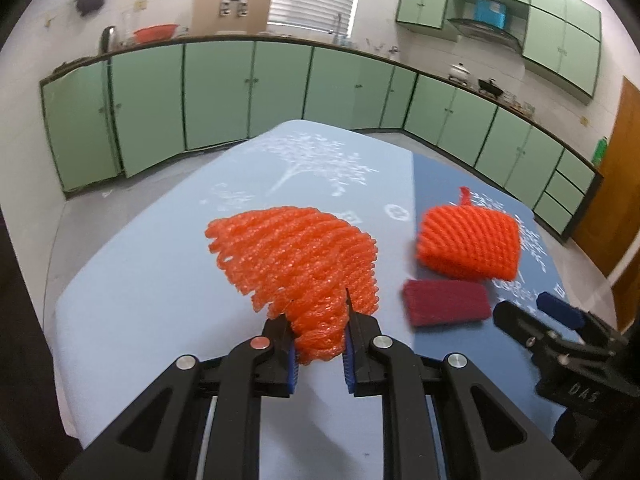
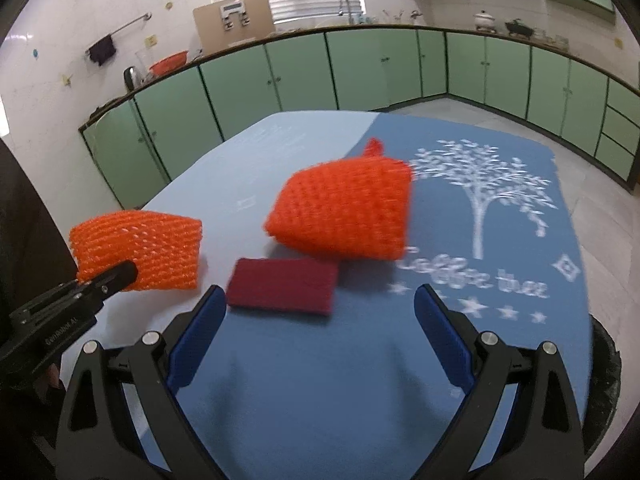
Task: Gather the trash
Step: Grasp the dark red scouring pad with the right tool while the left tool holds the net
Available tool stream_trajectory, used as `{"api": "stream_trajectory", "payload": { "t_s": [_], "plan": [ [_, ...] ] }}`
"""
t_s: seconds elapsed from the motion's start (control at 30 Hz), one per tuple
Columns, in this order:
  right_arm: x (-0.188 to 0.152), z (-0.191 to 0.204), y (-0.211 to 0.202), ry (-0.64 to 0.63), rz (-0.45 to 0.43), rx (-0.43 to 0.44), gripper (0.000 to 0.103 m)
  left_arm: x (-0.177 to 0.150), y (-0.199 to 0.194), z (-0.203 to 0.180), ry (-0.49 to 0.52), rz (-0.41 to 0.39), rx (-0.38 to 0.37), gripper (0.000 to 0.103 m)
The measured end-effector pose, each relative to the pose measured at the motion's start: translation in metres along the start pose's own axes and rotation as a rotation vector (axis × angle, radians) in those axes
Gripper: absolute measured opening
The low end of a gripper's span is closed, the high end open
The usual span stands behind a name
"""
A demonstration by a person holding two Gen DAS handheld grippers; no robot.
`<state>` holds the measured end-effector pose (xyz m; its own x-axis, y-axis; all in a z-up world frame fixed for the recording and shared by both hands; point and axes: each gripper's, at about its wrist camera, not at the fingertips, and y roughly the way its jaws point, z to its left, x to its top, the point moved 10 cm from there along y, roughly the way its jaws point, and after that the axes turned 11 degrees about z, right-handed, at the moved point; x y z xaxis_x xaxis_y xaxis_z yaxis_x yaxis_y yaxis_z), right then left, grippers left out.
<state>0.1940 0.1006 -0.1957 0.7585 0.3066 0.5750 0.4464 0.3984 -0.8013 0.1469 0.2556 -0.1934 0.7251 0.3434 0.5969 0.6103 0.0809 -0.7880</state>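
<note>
My left gripper (image 1: 320, 312) is shut on the near end of an orange foam net sleeve (image 1: 296, 252), held just above the blue tablecloth (image 1: 140, 280); the same sleeve (image 2: 140, 248) shows in the right wrist view with the left gripper (image 2: 124, 274) on it. A second orange foam net (image 1: 468, 240) lies on the table to the right, also seen in the right wrist view (image 2: 344, 212). A dark red scouring pad (image 1: 446, 302) lies in front of it (image 2: 282, 286). My right gripper (image 2: 320, 300) is open and empty, just short of the pad.
The table is covered by a light and dark blue cloth with a white tree print (image 2: 484, 184). Green kitchen cabinets (image 1: 248, 88) line the far walls. A dark round bin rim (image 2: 604, 364) shows past the table's right edge.
</note>
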Motion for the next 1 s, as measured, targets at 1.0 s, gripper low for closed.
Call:
{"api": "stream_trajectory", "payload": {
  "t_s": [1.0],
  "plan": [
    [0.004,0.028,0.060,-0.008,0.152,-0.091,0.082,-0.002,0.009,0.025,-0.057,0.021,-0.047,0.017]
  ]
}}
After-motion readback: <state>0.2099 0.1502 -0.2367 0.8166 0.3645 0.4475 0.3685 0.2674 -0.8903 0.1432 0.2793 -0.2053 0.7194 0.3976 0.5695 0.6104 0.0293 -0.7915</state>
